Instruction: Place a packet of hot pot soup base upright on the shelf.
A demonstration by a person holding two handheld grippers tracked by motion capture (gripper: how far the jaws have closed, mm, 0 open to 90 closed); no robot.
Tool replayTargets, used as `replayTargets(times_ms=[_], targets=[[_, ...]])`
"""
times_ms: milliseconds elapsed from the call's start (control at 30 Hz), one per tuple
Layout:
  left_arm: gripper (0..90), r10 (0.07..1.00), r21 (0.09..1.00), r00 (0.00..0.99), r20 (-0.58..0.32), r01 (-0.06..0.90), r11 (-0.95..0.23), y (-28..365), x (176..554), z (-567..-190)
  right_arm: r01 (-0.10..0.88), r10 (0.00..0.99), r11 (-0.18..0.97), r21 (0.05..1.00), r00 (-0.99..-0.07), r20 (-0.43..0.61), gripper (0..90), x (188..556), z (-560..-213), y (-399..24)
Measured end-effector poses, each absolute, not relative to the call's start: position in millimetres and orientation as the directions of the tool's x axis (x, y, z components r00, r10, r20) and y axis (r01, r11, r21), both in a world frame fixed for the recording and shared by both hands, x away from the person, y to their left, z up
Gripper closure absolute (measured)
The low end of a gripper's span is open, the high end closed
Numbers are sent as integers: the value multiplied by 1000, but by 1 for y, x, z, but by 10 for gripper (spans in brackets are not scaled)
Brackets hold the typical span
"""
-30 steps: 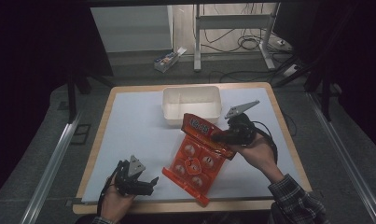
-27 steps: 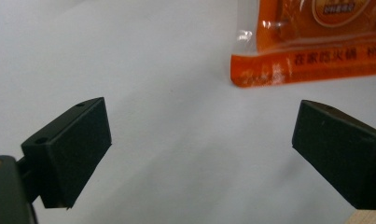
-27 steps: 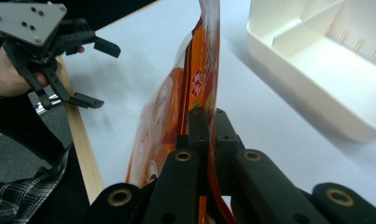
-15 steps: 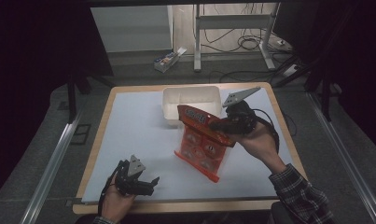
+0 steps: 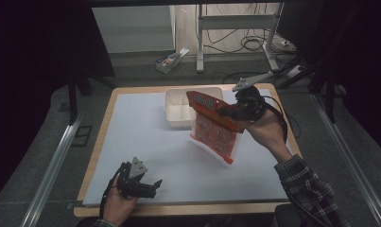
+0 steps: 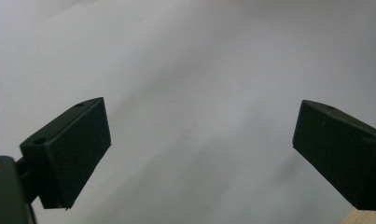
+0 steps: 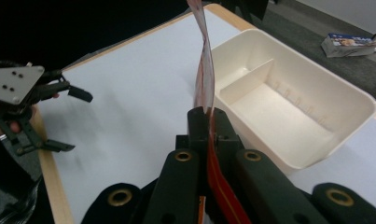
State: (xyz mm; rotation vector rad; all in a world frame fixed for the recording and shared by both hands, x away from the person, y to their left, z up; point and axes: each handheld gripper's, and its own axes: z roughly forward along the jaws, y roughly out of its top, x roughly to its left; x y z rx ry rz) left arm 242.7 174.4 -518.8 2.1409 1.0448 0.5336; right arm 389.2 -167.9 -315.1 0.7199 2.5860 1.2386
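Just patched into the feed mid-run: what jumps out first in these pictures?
The red snack packet stands out: it hangs above the table's right half, pinched at its top edge by the shut right hand-held gripper, its lower corner near the white mat. Just behind it sits an empty white divided bin at the table's far middle. The left hand-held gripper rests open near the front left edge.

Both tools are matte black: the left hand-held gripper (image 5: 152, 185) carries a grey three-cornered plate with small dark screw holes (three of them in the right gripper view), and a black cable trails from it. The right hand-held gripper (image 7: 208, 122) shows brass-ringed pivot holes. The right forearm wears a dark plaid sleeve (image 5: 305, 187).
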Motion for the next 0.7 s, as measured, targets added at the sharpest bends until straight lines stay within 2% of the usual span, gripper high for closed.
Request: replayTargets(times_ms=[700], targets=[[38, 804, 739, 594, 29, 529, -417, 181, 248, -525, 351, 530, 493, 796, -847, 45, 889, 428, -277, -161]])
